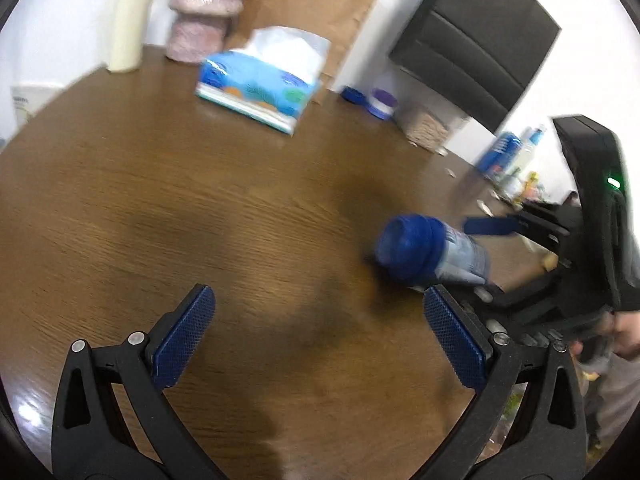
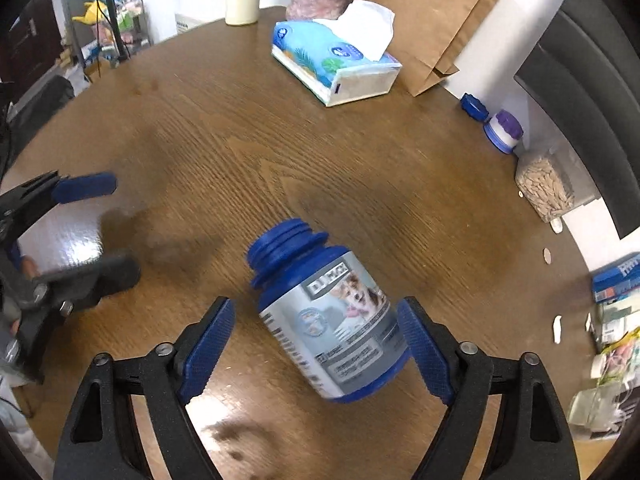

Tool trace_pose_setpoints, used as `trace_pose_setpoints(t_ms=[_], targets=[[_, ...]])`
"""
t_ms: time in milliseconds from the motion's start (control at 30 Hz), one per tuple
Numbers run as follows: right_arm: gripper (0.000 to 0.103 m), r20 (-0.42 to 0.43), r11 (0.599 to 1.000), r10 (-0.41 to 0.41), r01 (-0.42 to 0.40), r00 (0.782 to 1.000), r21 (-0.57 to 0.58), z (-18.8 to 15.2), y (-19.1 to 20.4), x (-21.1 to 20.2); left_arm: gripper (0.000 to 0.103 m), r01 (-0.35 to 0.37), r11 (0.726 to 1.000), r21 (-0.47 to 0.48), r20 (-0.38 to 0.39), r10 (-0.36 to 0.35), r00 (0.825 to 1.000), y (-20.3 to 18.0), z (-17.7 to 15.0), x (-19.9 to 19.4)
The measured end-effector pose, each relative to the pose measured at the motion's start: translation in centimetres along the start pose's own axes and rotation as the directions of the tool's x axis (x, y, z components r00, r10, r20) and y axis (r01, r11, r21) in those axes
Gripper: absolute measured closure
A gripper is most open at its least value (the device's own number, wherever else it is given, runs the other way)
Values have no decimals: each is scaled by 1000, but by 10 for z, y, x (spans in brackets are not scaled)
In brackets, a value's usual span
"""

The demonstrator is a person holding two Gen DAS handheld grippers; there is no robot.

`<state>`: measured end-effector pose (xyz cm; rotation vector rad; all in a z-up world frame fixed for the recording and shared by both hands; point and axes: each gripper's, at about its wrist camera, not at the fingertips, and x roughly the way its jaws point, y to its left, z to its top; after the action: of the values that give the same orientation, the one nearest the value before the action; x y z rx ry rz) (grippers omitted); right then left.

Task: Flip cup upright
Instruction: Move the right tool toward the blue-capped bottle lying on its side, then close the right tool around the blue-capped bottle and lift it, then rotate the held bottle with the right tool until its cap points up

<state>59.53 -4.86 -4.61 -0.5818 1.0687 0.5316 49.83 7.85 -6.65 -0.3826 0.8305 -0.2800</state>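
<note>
Both grippers gape wide; cup (image 2: 328, 320) lies sideways, mouth facing away from right gripper (image 2: 316, 344).

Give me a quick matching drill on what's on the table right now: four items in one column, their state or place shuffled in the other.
Items:
1. blue bottle
2. tissue pack
3. left gripper
4. brown paper bag

States:
A. leaning against the wall
B. lying on its side, neck open, no cap
C. open over bare wood, holding nothing
D. flat on the table, a tissue sticking up

Pairs: 1-B, 2-D, 3-C, 4-A
</note>
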Motion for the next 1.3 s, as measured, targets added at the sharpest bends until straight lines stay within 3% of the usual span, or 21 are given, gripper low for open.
trace_pose_setpoints(t_ms=[300,467,533,667,767,833,900,933,1067,1133,1300], targets=[[34,-50,987,140,-136,989,81,16,-6,22,0,10,1000,19,51,-11,999,-3,-5,-11],[34,47,946,244,-249,969,207,13,-18,10,0,52,999,-12,15,-51,999,1,-3,-8],[34,87,928,268,-281,960,245,9,-22,-4,0,117,993,6,30,-117,993,-7,-4,-16],[34,226,867,357,-412,906,281,-2,-22,-34,0,175,981,82,96,-183,978,-23,-10,-35],[34,306,803,439,-522,844,287,-8,-10,-44,0,271,955,118,135,-285,949,-27,-12,-51],[34,335,781,479,-568,811,260,-13,5,-52,1,274,953,128,188,-295,937,-27,-13,-59],[34,363,794,469,-564,805,226,-16,17,-60,5,278,953,119,227,-299,927,-23,-12,-62],[34,385,795,466,-568,797,213,-19,23,-66,12,287,953,101,235,-303,924,-19,-11,-61],[34,450,780,470,-596,759,191,-27,35,-75,26,343,936,83,211,-353,911,-15,-8,-57],[34,469,793,458,-586,755,169,-29,43,-79,41,348,929,126,188,-367,911,-22,-9,-58],[34,507,808,444,-575,739,131,-36,46,-86,44,331,926,180,190,-363,912,-30,-17,-60]])
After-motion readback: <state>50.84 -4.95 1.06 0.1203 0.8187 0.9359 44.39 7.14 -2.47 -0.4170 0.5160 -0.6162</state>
